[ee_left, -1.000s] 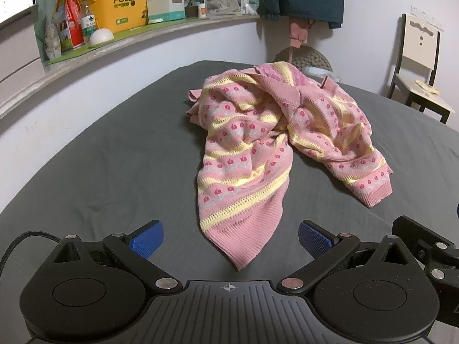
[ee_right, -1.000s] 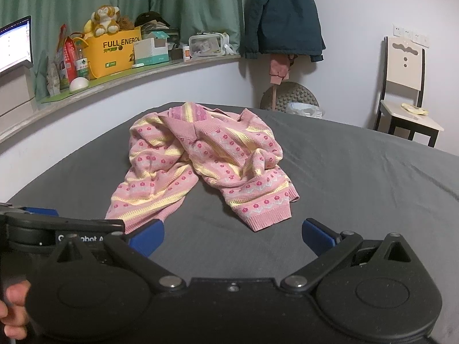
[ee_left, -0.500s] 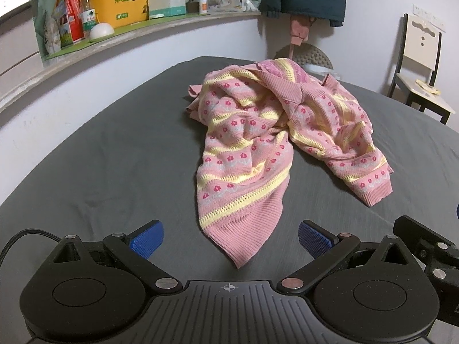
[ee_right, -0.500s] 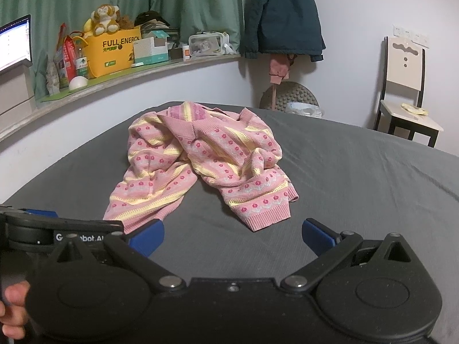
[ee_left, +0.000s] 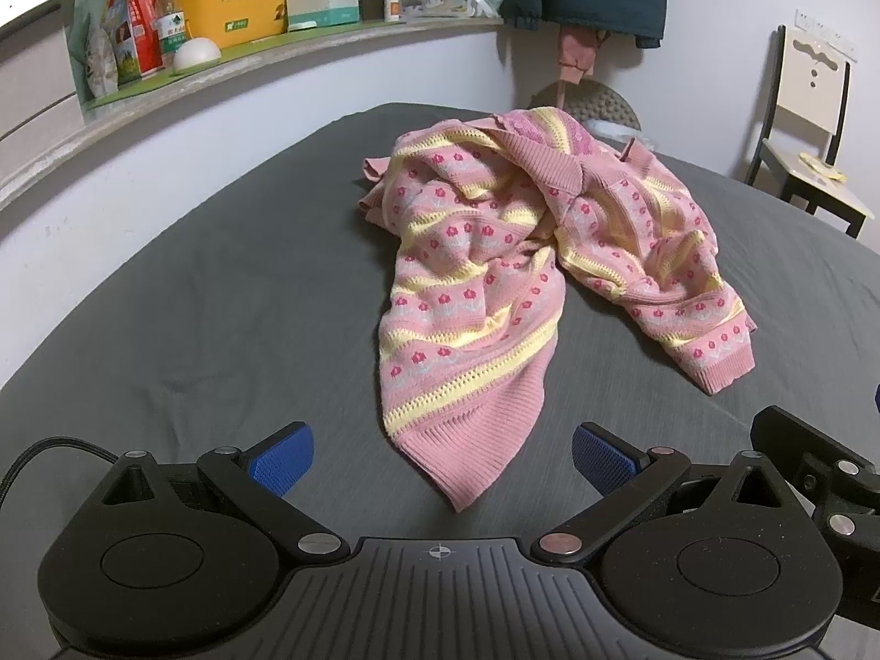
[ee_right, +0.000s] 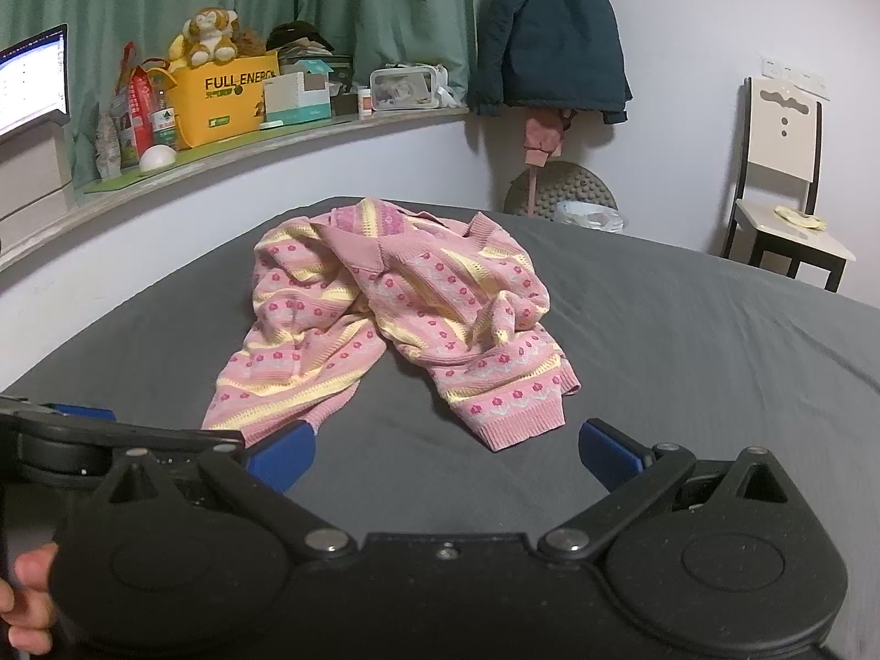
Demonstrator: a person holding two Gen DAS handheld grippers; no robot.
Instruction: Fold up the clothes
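Bed point(ee_left: 192, 302): sweater point(ee_left: 495, 286) btwn wide jaws

Both grippers point(ee_left: 440, 459) point(ee_right: 445, 454) are black with round knobs, silver screws and bumpy blue pads point(ee_left: 278, 462). A black cable point(ee_left: 49, 448) comes out.

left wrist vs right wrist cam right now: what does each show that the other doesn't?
Left wrist only: the open left gripper, a black cable at its left.
Right wrist only: the open right gripper, a monitor, the whole plush toy, a hand at the lower left.
Both: the crumpled pink sweater on the grey bed, yellow box, dark jacket, chair.
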